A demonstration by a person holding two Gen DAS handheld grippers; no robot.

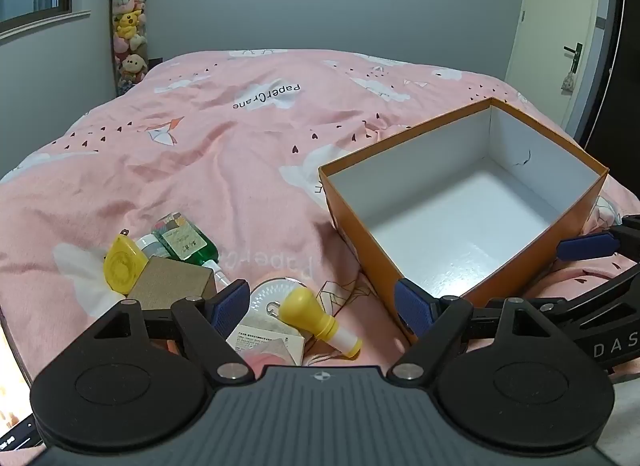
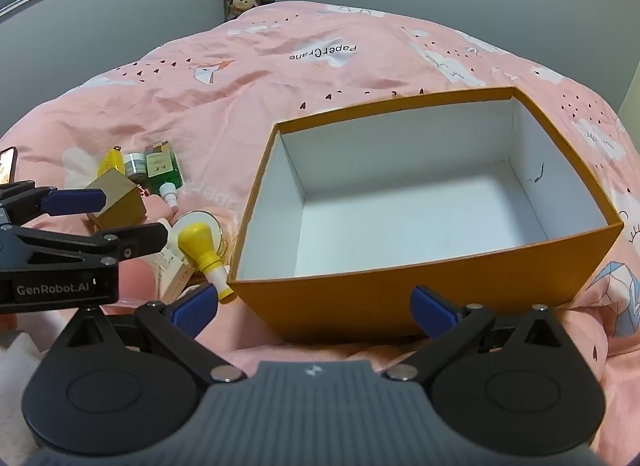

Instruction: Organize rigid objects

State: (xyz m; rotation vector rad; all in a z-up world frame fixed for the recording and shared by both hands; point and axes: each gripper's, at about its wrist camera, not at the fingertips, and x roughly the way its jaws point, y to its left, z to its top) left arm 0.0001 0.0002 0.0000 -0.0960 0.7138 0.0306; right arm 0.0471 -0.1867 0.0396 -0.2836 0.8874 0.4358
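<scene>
An orange box (image 1: 352, 221) (image 2: 400, 298) with a white inside stands open and empty on the pink bed. To its left lies a small heap: a yellow bulb-shaped bottle (image 1: 310, 314) (image 2: 198, 244), a green bottle (image 1: 186, 240) (image 2: 162, 169), a brown box (image 1: 172, 282) (image 2: 118, 199), a yellow tape measure (image 1: 120, 266), a small jar (image 2: 134, 165), a clear round disc (image 1: 272, 294) and a white carton (image 1: 268, 340). My left gripper (image 1: 324, 306) hangs open over the yellow bottle. My right gripper (image 2: 316, 308) stands open before the box's near wall.
The pink quilt (image 1: 200, 153) is rumpled and stretches far back to a grey wall. A column of plush toys (image 1: 128, 29) stands at the back left, a door (image 1: 560, 33) at the right. A phone (image 2: 8, 165) lies at the left edge.
</scene>
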